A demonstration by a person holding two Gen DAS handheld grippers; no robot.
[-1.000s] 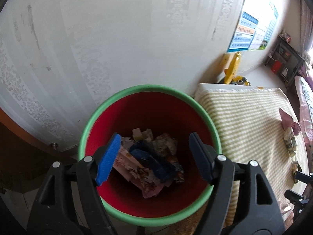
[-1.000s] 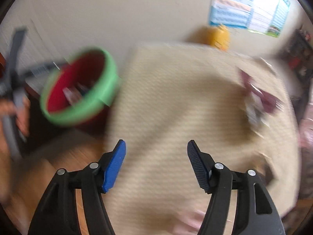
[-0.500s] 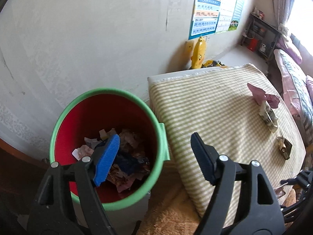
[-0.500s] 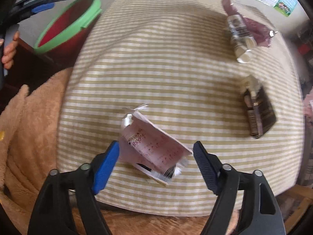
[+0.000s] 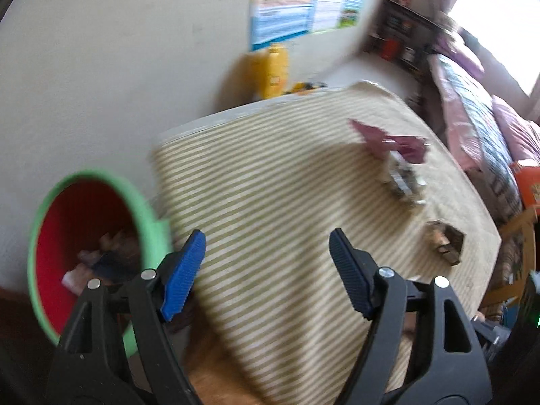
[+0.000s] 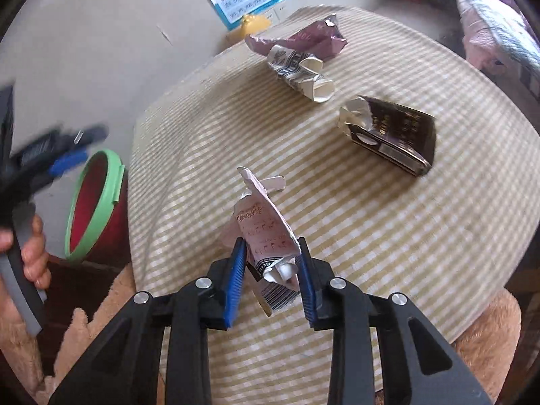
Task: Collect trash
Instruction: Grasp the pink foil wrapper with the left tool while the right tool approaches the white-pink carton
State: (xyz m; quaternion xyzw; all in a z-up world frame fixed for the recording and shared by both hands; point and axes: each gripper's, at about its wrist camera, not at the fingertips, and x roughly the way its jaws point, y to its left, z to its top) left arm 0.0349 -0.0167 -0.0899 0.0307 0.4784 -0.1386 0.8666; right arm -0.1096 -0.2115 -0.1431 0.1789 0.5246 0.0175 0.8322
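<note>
The right gripper (image 6: 270, 278) is closing its jaws on a pink wrapper (image 6: 261, 226) that stands crumpled between them on the striped desk (image 6: 388, 236); both pads already press its lower end, while most of the paper sticks up and away beyond the jaw tips. The left gripper (image 5: 266, 270) hangs with its jaws wide apart and nothing between them, the green-rimmed bin (image 5: 47, 222) off to their left and the desk straight ahead. Beyond the right jaws lie three more scraps, well apart from the held one: a dark brown packet (image 6: 391, 135) up to the right, a rolled white wrapper (image 6: 300, 71) farther off, and a purple wrapper (image 6: 303, 38) touching it behind. The likely trouble is the grip itself: the jaws catch only the torn, flimsy bottom edge, so the paper may tear or slide out on the way to the bin. A loose tail could also snag the bin rim and drop outside. The left view is blurred, so small details there are uncertain.
</note>
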